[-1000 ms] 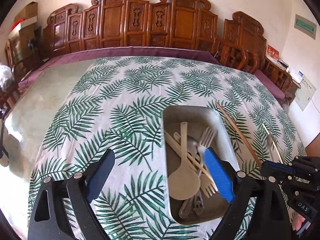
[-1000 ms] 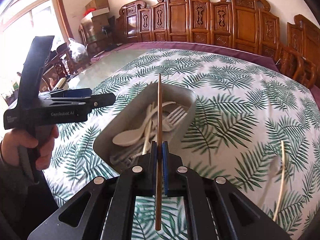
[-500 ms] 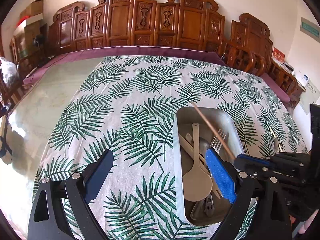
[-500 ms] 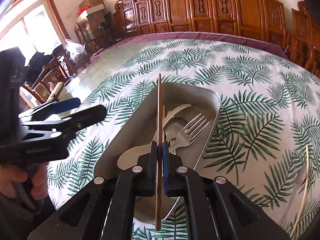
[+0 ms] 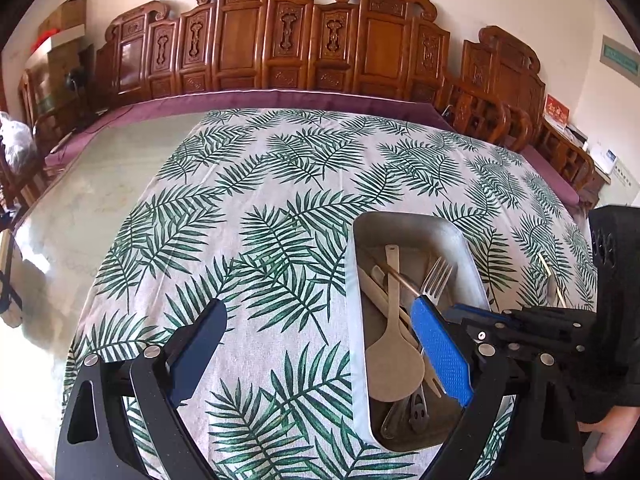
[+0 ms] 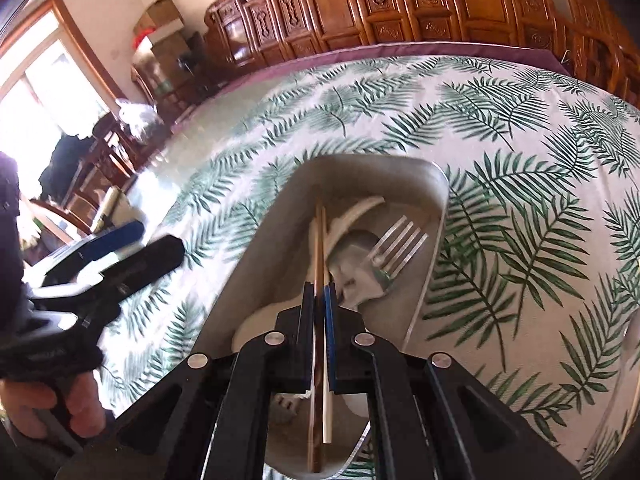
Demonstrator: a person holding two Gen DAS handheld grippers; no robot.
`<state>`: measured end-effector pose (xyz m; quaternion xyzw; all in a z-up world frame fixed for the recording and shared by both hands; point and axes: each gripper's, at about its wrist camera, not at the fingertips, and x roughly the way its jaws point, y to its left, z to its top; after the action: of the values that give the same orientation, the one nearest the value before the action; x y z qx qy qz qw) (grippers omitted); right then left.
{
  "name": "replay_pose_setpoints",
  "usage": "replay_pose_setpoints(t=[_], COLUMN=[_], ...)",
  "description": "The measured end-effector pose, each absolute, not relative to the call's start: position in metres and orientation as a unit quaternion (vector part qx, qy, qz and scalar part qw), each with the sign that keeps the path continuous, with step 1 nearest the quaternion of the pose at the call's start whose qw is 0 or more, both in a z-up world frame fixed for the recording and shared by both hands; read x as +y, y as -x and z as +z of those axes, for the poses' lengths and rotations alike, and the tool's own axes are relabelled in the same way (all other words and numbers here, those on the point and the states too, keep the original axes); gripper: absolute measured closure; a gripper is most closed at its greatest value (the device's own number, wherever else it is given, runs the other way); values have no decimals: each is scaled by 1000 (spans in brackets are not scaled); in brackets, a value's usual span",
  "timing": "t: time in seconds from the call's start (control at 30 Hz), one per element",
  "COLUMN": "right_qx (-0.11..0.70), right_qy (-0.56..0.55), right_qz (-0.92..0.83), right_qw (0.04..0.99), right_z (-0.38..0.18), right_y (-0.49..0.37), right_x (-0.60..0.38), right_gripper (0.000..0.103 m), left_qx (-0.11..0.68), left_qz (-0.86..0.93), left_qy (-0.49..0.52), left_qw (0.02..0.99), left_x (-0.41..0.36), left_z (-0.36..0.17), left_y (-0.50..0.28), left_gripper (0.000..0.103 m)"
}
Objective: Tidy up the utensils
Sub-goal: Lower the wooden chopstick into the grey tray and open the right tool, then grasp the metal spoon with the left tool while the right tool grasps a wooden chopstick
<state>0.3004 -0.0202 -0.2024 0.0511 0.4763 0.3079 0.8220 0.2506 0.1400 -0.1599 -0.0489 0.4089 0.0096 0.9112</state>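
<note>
A grey metal tray on the palm-leaf cloth holds a beige spoon, a metal fork and other utensils. My right gripper is shut on a wooden chopstick and hangs low over the tray, the stick pointing down along its length. In the left wrist view the right gripper reaches in from the right with the chopstick over the utensils. My left gripper is open and empty, its right finger above the tray's near end.
Another chopstick lies on the cloth right of the tray. Carved wooden chairs line the far side of the table. Bare glass tabletop lies left of the cloth. The left gripper shows at the left of the right wrist view.
My right gripper has carried the chopstick from the tray's right side over it and lowered it toward the utensils. The left gripper has shifted slightly.
</note>
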Motion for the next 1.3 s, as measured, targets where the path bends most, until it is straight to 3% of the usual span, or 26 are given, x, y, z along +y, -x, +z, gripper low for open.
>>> replay_pose_setpoints(t=[0.5,0.87,1.0,1.3], right_qx=[466,405,393,394], right_qy=[-41,16,33,56], right_qz=[343,305,271,206], right_qw=[815,862,878,894], right_z=[-197,-160,-159,-181], right_y=[-300,-271,-271,-290], right_x=[-24,-125,-171,-244], right_gripper=[92,92,78,78], left_qx=[407,391,385,383], left_qz=[10,-23,-38,-66], left_qy=[52,34,20,-9], left_qw=[912,919,922,921], left_x=[142,96,70,13], left_z=[-157,-143,-137,-128], left_y=[-251,-239,-235,-233], left_gripper=[13,13,13,13])
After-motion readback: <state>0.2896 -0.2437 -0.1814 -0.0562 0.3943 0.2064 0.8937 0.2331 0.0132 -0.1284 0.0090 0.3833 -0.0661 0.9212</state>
